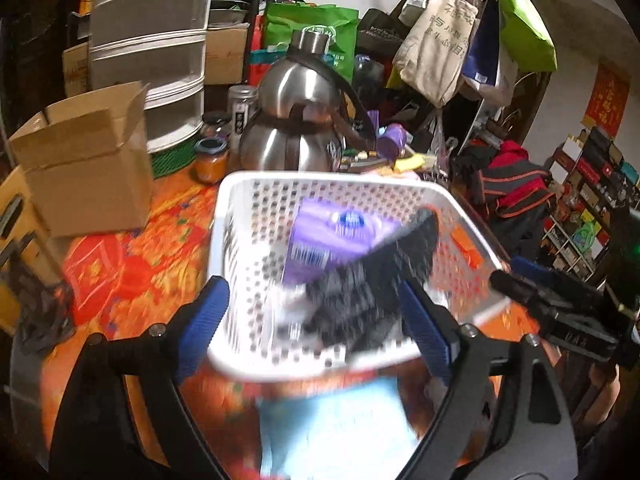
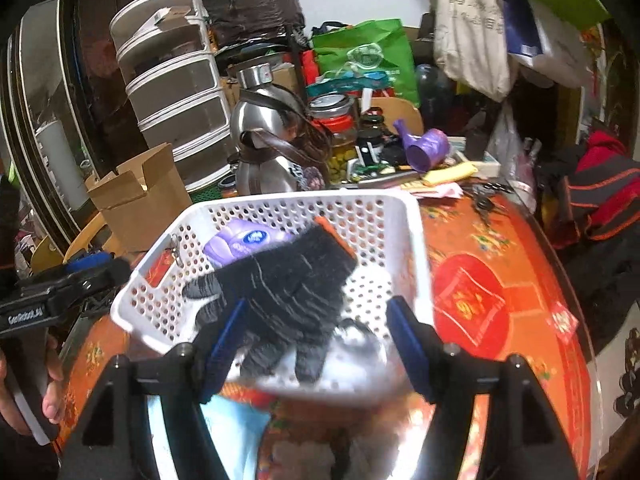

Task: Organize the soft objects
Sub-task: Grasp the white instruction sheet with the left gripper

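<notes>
Sweeping left to right across the orange and red patterned worktop point(image 1: 168, 240): open brown cardboard box point(image 1: 88, 168) at far left, well apart from everything that matters here; then left tool point(image 1: 316, 324) with blue pads spread wide, pinching nothing, poised over the near rim of the white perforated plastic basket point(image 1: 248, 248). Lying inside that basket, a black knitted glove point(image 2: 288, 280) draped partly over a purple plastic-wrapped pack point(image 1: 332, 236), cuff toward the far wall, fingers pointing back toward the near rim, long axis thus running roughly away from both tools. Just beside the near rim, outside the basket and below the left tool, a pale blue soft cloth point(image 1: 340, 420) flat on the worktop, blurred, edges hard to read. Further right, right tool point(image 2: 320, 344) likewise spread, gripping nothing, glove fingertips showing between its pads without any clear contact. Judged from this: glove already dropped in, cloth the likely next piece. Cloth sits directly beneath and between the left tool's pads, only at the left margin of the right tool's view, so left hand the nearer one. Needed next, probably a short drop straight down rather than a reach forward.
</notes>
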